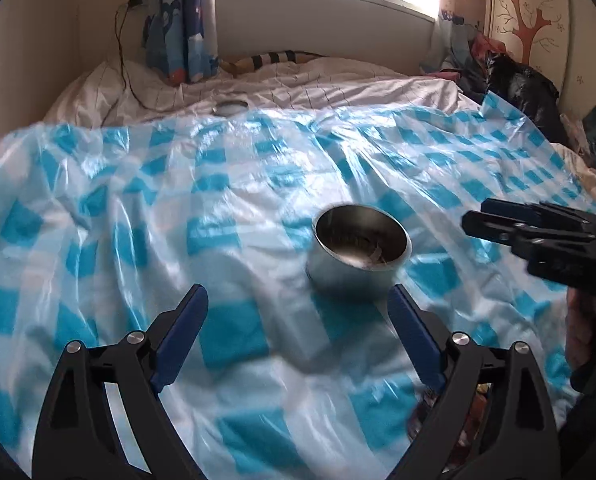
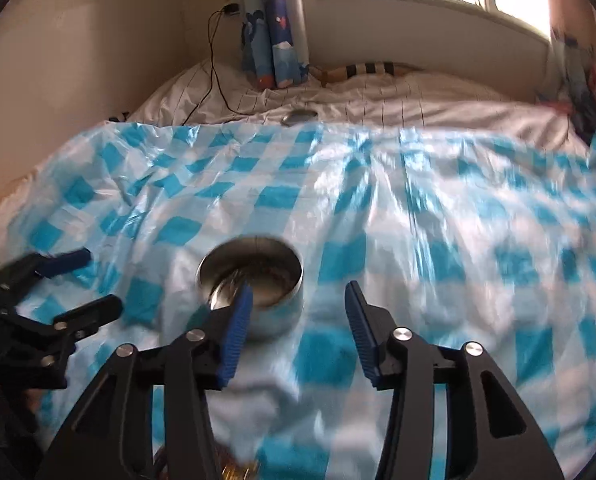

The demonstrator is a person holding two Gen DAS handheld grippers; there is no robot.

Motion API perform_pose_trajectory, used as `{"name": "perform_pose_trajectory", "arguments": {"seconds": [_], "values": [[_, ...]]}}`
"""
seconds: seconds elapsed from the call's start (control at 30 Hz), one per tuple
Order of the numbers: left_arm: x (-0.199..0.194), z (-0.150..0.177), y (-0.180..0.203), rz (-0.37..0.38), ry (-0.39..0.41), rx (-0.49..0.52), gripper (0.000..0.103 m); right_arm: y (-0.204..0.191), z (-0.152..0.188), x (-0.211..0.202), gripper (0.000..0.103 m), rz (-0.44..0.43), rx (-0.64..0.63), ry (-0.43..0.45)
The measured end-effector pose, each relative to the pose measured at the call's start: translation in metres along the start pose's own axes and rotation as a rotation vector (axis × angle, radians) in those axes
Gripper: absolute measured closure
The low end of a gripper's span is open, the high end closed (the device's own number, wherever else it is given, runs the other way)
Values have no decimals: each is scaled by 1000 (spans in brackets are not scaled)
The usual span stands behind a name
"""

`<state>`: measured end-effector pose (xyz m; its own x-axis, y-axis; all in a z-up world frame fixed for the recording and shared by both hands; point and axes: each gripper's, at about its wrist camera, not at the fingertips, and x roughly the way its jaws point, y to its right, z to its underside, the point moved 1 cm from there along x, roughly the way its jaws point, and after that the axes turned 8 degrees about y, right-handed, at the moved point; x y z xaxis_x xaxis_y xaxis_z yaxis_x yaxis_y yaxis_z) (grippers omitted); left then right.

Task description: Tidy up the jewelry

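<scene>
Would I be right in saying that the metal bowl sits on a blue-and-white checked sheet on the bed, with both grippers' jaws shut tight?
Not quite: the jaws are open, not shut. The left wrist view shows the left gripper spread wide with nothing between its jaws, and the right wrist view shows the same for the right gripper. The metal bowl does sit on the blue-and-white checked sheet.

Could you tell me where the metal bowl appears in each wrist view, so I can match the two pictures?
Left wrist view: the metal bowl sits right of centre on the checked sheet, beyond the open left gripper.
Right wrist view: the bowl sits left of centre, partly behind the right gripper's left finger.
Shared landmark: the small round lid at the sheet's far edge.
</scene>
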<state>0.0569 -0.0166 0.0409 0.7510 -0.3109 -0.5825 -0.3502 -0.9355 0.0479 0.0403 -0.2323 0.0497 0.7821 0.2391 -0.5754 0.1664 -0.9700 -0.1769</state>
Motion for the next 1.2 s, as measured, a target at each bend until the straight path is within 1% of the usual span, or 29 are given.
{"name": "perform_pose_trajectory", "arguments": {"seconds": [0.03,0.1,0.2,0.27,0.33,0.47,0.53,0.6,0.67,0.7,0.8,0.87,0.9,0.93,0.97,1.03,1.1,1.2], "values": [[-5,7,3,16,-8,-5,16,1,5,-9,53,-17,17,-8],[-10,18,7,49,-23,-22,16,3,21,-28,47,-47,43,-37],[-15,46,6,136,-75,-100,16,4,46,-47,47,-71,55,-83],[-14,57,6,197,-114,-125,16,1,63,-53,47,-95,50,-128],[-15,66,4,222,-126,-140,16,-6,79,-55,47,-112,17,-176],[-20,79,9,279,-146,-181,16,-16,104,-57,47,-132,-4,-233],[-22,85,20,296,-149,-161,16,-24,111,-58,47,-150,-27,-245],[-20,87,29,306,-152,-136,16,-36,116,-58,47,-162,-81,-255],[-15,84,34,317,-153,-141,16,-40,117,-57,47,-147,-105,-254],[-12,81,34,326,-153,-147,16,-41,115,-57,47,-144,-105,-241],[-2,78,40,353,-165,-162,16,-41,114,-56,47,-139,-110,-238],[6,79,45,352,-196,-152,26,-38,115,-54,47,-132,-115,-248],[11,80,49,352,-217,-136,39,-37,115,-54,47,-128,-116,-251],[14,81,53,348,-231,-119,49,-35,115,-54,47,-123,-117,-250],[16,82,57,342,-241,-99,53,-33,115,-55,47,-119,-117,-247],[20,84,64,323,-258,-52,80,-29,113,-56,47,-114,-108,-239],[20,85,70,322,-264,-19,87,-24,112,-57,47,-107,-95,-232],[17,83,74,325,-256,12,92,-19,111,-57,47,-100,-86,-227]]}}
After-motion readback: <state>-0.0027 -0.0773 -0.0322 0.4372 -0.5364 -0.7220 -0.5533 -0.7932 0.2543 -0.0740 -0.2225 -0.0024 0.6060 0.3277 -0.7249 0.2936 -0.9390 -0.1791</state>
